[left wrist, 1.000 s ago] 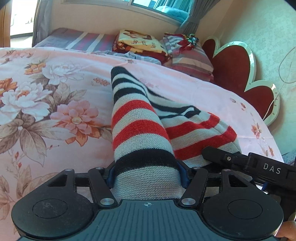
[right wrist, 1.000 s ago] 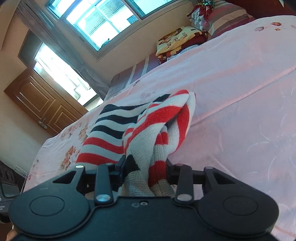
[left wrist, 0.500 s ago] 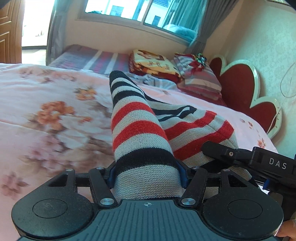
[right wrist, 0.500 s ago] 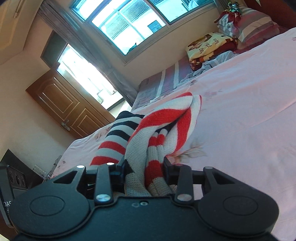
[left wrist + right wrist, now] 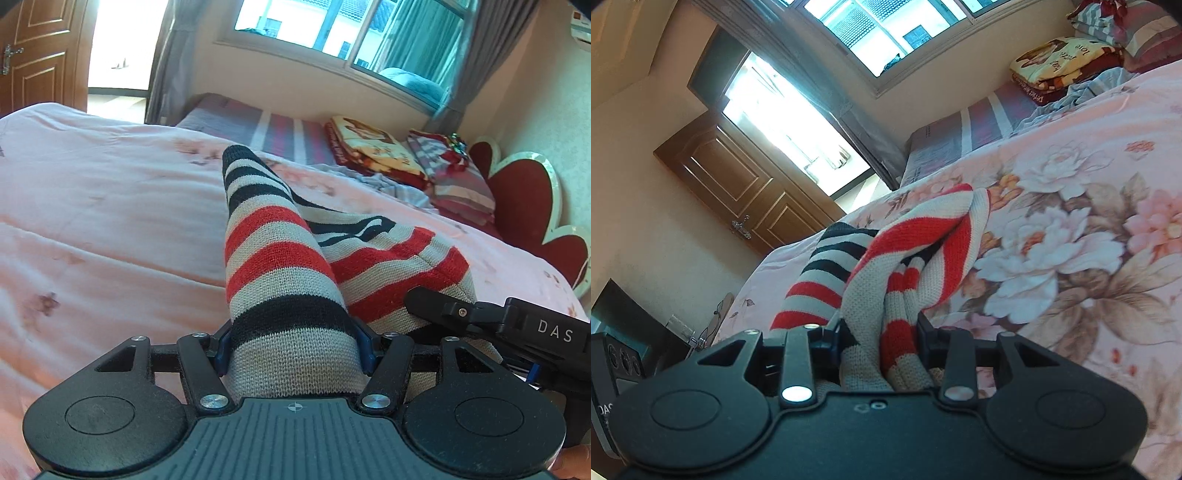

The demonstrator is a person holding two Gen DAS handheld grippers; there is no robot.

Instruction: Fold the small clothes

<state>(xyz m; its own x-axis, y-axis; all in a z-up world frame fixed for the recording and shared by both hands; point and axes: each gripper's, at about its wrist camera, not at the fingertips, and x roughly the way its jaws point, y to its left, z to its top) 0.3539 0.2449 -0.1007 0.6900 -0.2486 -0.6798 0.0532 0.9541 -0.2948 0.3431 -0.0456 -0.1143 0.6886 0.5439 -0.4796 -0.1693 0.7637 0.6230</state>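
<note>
One red, black and grey striped knitted garment (image 5: 280, 266), soft, light and limp; best taken by its edges. It hung bunched above the pink floral bed (image 5: 110, 221). Two hand-held grippers: left hand-held gripper (image 5: 293, 349) and right hand-held gripper (image 5: 882, 338), each clamped on the knit.
</note>
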